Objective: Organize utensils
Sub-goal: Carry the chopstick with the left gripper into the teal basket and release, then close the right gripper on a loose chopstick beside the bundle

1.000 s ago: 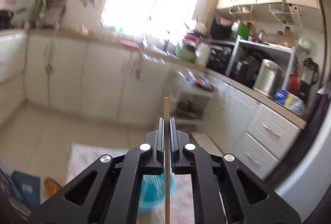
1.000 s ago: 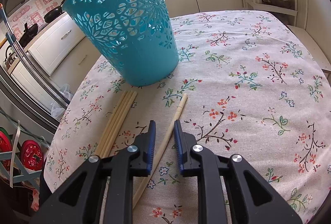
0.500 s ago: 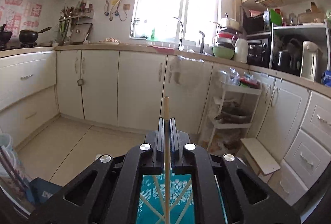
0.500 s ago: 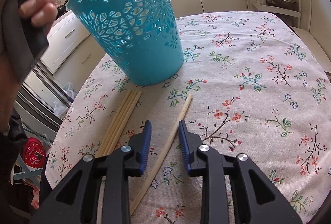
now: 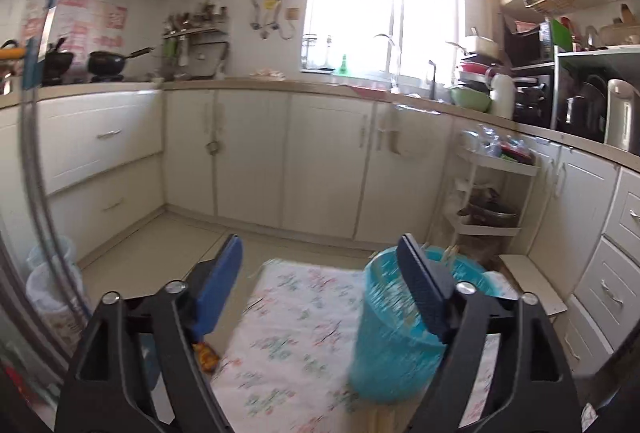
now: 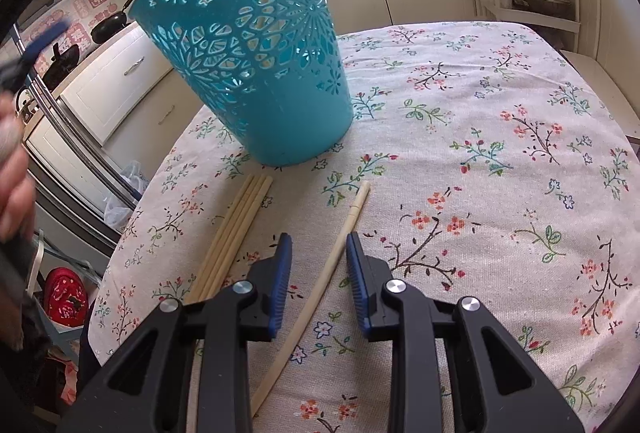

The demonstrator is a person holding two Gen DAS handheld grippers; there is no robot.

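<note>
A teal perforated basket [image 6: 256, 61] stands on the floral tablecloth [image 6: 480, 153]. A single wooden chopstick [image 6: 320, 273] lies on the cloth between the jaws of my open right gripper [image 6: 318, 245], which sits low over it. A bundle of several chopsticks [image 6: 236, 225] lies just to its left. My left gripper [image 5: 320, 253] is wide open and empty, held high above the table. The basket [image 5: 396, 321] shows below it at the right, with chopstick ends poking out of its rim.
Kitchen cabinets [image 5: 320, 161], a white shelf trolley [image 5: 492, 193] and a counter with appliances surround the table. The table's left edge [image 6: 120, 241] drops off near a fridge handle. A person's hand [image 6: 12, 169] shows at the far left.
My left gripper held a chopstick upright over the basket, then opened; the chopstick is gone from its jaws. My right gripper opened wider and edged forward along the single chopstick.
</note>
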